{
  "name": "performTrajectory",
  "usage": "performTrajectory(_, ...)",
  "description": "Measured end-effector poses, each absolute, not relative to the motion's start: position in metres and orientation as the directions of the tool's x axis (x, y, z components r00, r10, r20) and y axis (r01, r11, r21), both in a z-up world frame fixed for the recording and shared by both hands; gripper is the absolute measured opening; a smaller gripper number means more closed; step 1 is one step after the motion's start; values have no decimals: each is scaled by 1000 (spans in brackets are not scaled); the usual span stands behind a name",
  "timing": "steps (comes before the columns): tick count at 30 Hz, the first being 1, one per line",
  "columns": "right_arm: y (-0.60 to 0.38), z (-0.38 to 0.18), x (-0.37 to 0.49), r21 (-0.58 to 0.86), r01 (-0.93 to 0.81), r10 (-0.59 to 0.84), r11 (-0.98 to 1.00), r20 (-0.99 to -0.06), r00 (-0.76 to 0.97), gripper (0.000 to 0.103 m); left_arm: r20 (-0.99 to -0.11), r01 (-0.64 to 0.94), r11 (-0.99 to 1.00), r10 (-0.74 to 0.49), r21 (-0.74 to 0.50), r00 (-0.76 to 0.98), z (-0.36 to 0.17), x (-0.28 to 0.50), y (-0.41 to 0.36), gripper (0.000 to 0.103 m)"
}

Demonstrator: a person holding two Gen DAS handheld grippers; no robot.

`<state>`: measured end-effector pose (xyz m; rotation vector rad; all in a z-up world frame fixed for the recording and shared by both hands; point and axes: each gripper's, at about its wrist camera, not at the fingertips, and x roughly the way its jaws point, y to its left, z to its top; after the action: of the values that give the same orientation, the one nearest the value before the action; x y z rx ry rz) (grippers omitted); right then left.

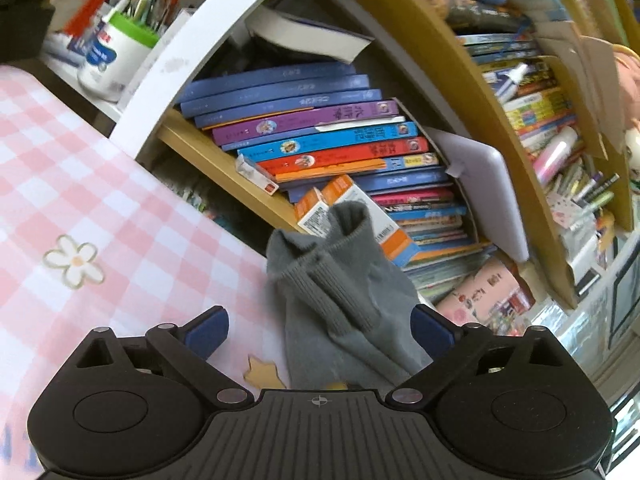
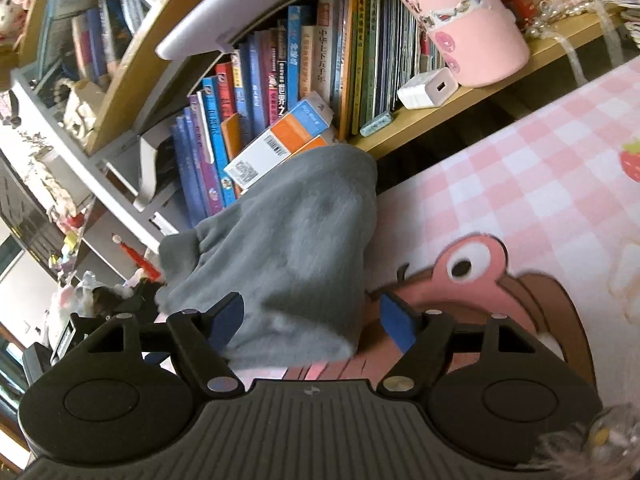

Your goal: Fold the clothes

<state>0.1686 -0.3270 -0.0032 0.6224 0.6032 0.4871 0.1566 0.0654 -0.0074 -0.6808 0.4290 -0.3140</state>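
Note:
A grey sock with ribbed cuffs lies on the pink checked tablecloth between the fingers of my left gripper. The jaws are open, their blue pads wide apart on each side of the cloth. In the right wrist view the same grey sock lies between the fingers of my right gripper, which is also open. Its blue pads stand beside the cloth without pinching it. The sock's end hangs near the table's edge.
A bookshelf packed with books stands right behind the table. Orange boxes lean near the sock. A pink cup and white charger sit on the shelf. A pen pot stands at far left.

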Motion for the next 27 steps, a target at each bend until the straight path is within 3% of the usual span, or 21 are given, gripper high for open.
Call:
performTrajectory(8, -319, 7, 116, 607, -283, 573, 743, -357, 738, 78, -268, 198, 798, -408, -569, 873, 6, 109, 43, 99)
performTrajectory(19, -300, 23, 52, 389, -308, 449, 868, -351, 822, 91, -254, 213, 889, -333, -404, 908, 22, 48, 6, 103)
performTrajectory(27, -287, 23, 30, 219, -277, 341, 936, -358, 869, 96, -321, 146, 958, -223, -245, 921, 22, 35, -8, 103)
